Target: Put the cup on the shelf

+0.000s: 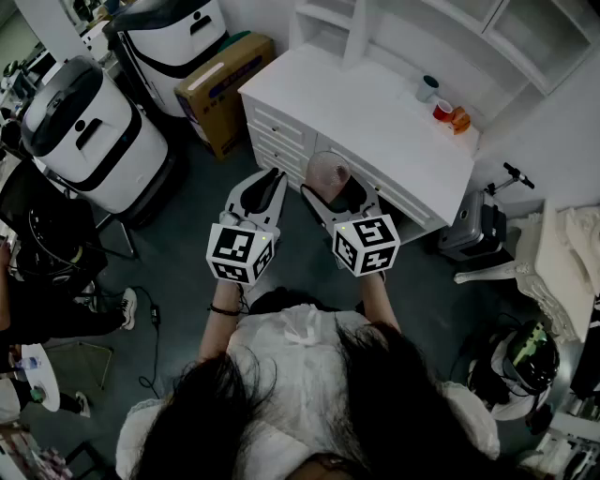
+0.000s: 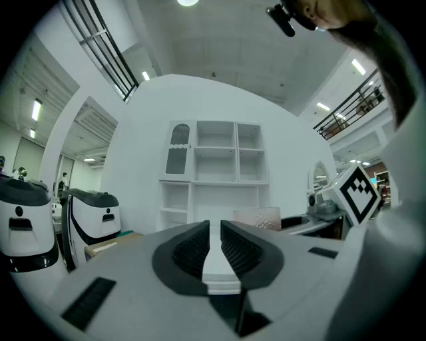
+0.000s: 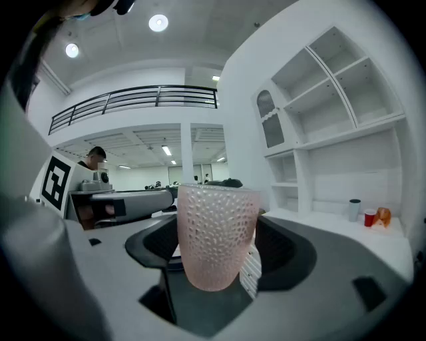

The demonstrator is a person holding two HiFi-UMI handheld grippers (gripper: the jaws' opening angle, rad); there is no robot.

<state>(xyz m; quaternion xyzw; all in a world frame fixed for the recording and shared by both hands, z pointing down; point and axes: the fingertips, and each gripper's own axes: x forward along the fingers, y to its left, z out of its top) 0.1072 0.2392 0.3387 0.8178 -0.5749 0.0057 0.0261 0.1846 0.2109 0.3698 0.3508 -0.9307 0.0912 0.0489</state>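
Observation:
A pink dimpled cup (image 3: 216, 233) stands upright between the jaws of my right gripper (image 3: 219, 250), which is shut on it. In the head view the cup (image 1: 328, 171) and right gripper (image 1: 332, 186) hang in front of the white drawer cabinet (image 1: 375, 131). Behind the cabinet rises the white shelf unit (image 1: 412, 28), with open compartments (image 3: 333, 113). My left gripper (image 1: 266, 186) is just left of the right one. Its jaws are shut, nothing between them (image 2: 214, 238). From the left gripper view the cup (image 2: 257, 217) shows to the right, the shelf (image 2: 216, 160) straight ahead.
On the cabinet top near the shelf stand a grey cup (image 1: 427, 88), a red cup (image 1: 442, 110) and an orange item (image 1: 459, 119). A cardboard box (image 1: 225, 89) and two white machines (image 1: 89, 131) are to the left. A small case (image 1: 469, 230) sits on the right.

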